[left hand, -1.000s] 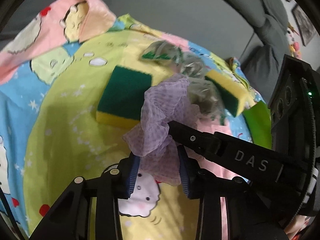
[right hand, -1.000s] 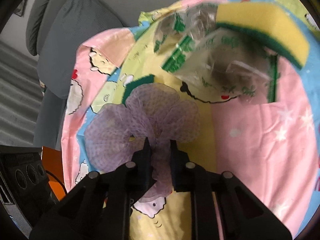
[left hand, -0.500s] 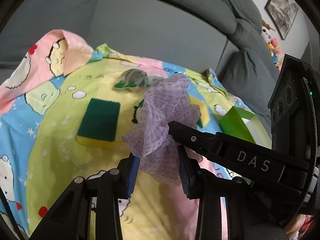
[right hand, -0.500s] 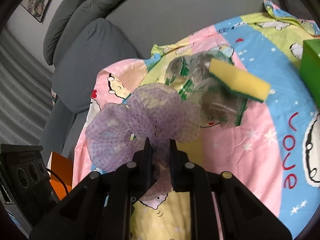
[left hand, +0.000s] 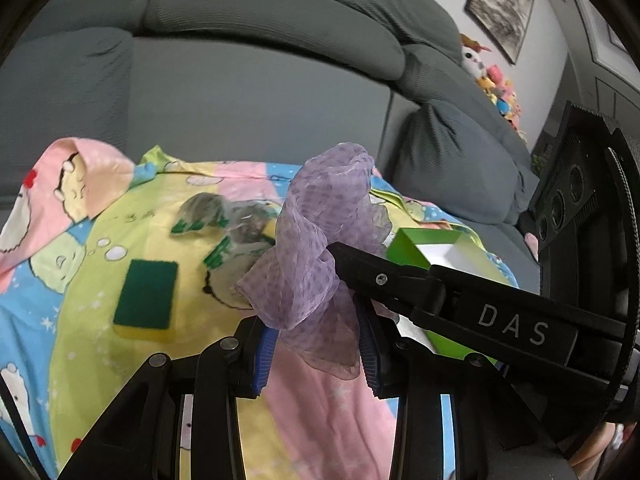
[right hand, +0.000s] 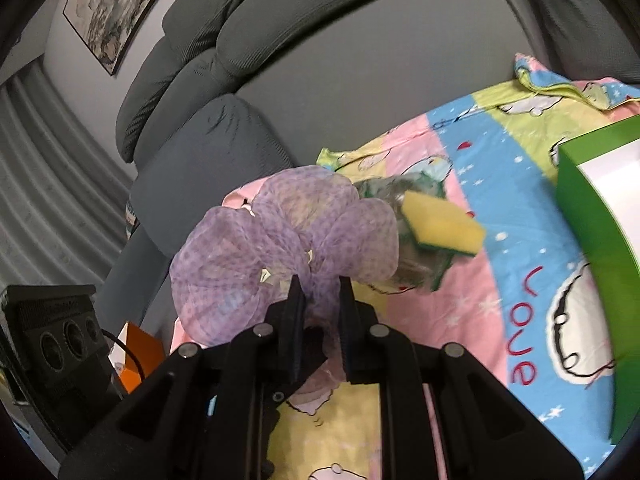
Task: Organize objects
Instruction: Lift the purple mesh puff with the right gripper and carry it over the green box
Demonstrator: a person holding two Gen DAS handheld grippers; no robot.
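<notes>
A purple dotted mesh cloth (left hand: pixel 320 248) hangs in the air above the cartoon-print sheet (left hand: pixel 80 248). My right gripper (right hand: pixel 322 292) is shut on its lower part; the cloth (right hand: pixel 280 240) billows above the fingers. My left gripper (left hand: pixel 316 340) has its blue-padded fingers on either side of the cloth's bottom, with a gap showing. The right gripper's finger (left hand: pixel 384 276) crosses the left view. A green-topped sponge (left hand: pixel 146 300) lies on the sheet. A second sponge (right hand: pixel 440 224) lies yellow side up on crumpled plastic bags (right hand: pixel 420 268).
An open green box (right hand: pixel 592 216) with a white inside stands on the sheet at the right; it also shows in the left view (left hand: pixel 432 252). Plastic bags (left hand: pixel 224 224) lie mid-sheet. A grey sofa (left hand: pixel 260 80) rises behind. An orange box (right hand: pixel 136 356) sits low left.
Both grippers have risen with the purple cloth, well away from the sheet. The sponges and bags look smaller and lower, and the green box has come into view at the right.
</notes>
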